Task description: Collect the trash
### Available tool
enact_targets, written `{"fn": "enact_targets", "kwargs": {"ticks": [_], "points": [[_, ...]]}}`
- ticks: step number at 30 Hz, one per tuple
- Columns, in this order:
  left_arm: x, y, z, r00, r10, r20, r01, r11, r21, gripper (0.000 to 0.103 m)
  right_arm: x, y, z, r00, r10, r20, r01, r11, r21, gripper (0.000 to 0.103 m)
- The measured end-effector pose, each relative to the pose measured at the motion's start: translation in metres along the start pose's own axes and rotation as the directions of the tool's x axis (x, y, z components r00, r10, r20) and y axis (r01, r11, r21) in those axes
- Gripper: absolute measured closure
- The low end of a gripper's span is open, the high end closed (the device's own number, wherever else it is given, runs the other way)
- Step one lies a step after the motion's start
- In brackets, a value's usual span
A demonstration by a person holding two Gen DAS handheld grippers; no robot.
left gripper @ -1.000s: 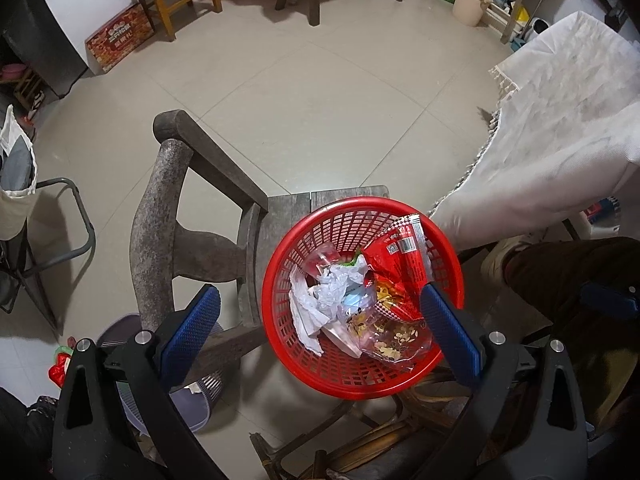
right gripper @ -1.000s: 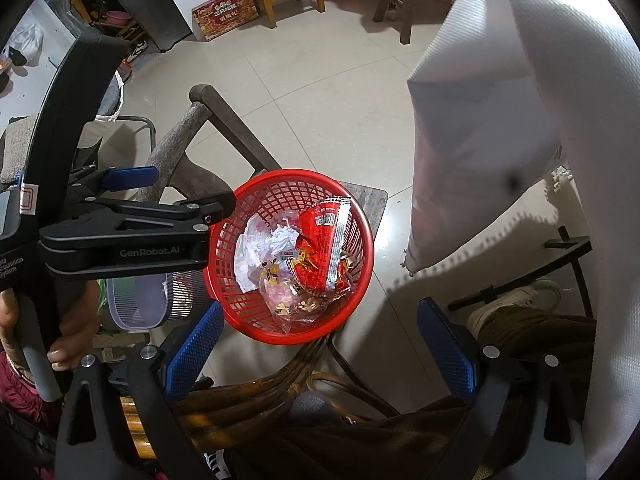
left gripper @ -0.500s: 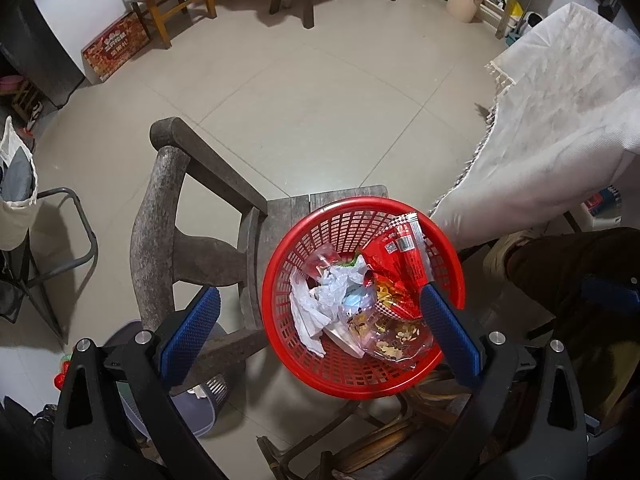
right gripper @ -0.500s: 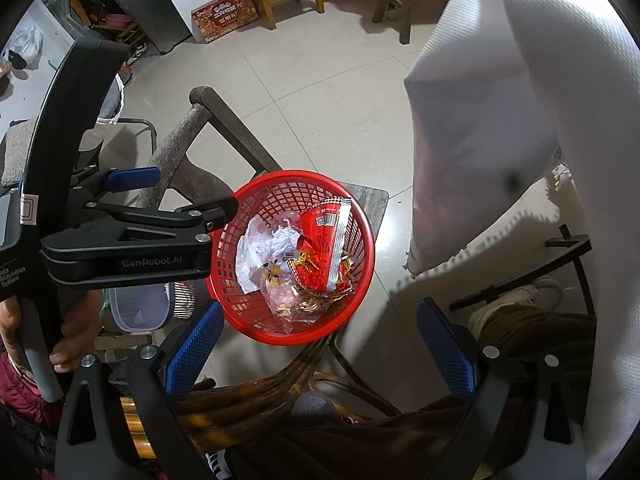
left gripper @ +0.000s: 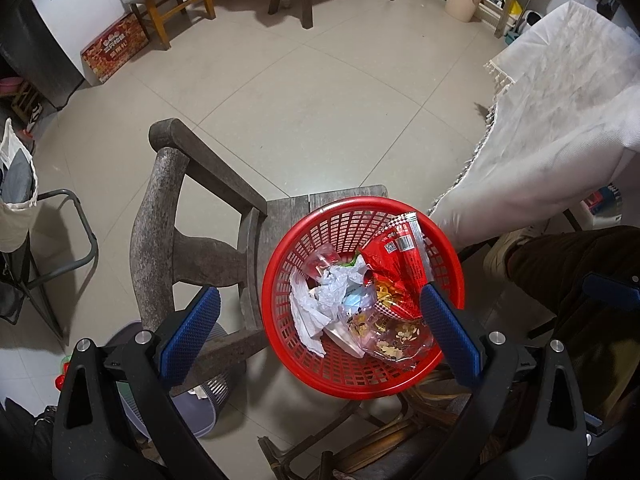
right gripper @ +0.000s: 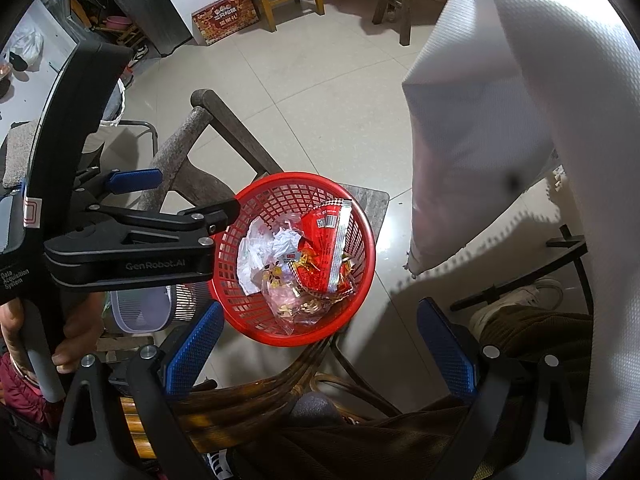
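Observation:
A red mesh basket (left gripper: 340, 372) (right gripper: 352, 216) rests on the seat of a worn wooden chair (left gripper: 160, 240) (right gripper: 208, 184). Inside it lie a red snack wrapper (left gripper: 396, 256) (right gripper: 324, 240), crumpled white paper (left gripper: 316, 304) (right gripper: 256, 248) and clear printed plastic wrap (left gripper: 392, 340) (right gripper: 288, 300). My left gripper (left gripper: 320, 332) hangs open above the basket, holding nothing; the right wrist view shows it from the side (right gripper: 180, 208). My right gripper (right gripper: 320, 344) is also open and empty, above the basket's near rim.
A white tablecloth (left gripper: 560, 128) (right gripper: 520, 120) hangs at the right. A pale purple mesh bin (left gripper: 200, 400) (right gripper: 148, 308) stands on the floor below the chair. A person's trouser leg and shoe (left gripper: 540, 264) are at the right. More chairs and a red box (left gripper: 116, 46) stand far back.
The left wrist view has drifted back slightly, showing a little more floor. Both grippers stay open and the basket's contents have not moved.

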State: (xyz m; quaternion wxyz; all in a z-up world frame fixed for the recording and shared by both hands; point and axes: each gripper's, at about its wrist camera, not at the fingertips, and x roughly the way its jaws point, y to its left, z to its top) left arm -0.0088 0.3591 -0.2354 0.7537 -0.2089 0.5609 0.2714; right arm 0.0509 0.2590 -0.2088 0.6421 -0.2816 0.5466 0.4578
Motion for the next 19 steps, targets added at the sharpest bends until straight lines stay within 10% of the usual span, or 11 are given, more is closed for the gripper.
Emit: {"fn": "enact_targets", "kwargs": {"ticks": [19], "points": [[-0.0007, 0.0033, 0.0038, 1.000, 0.022, 0.008, -0.022, 1.000, 0.004, 0.007, -0.0016, 0.0014, 0.0015, 1.000, 0.002, 0.004, -0.002, 1.000, 0.001, 0.008]]}}
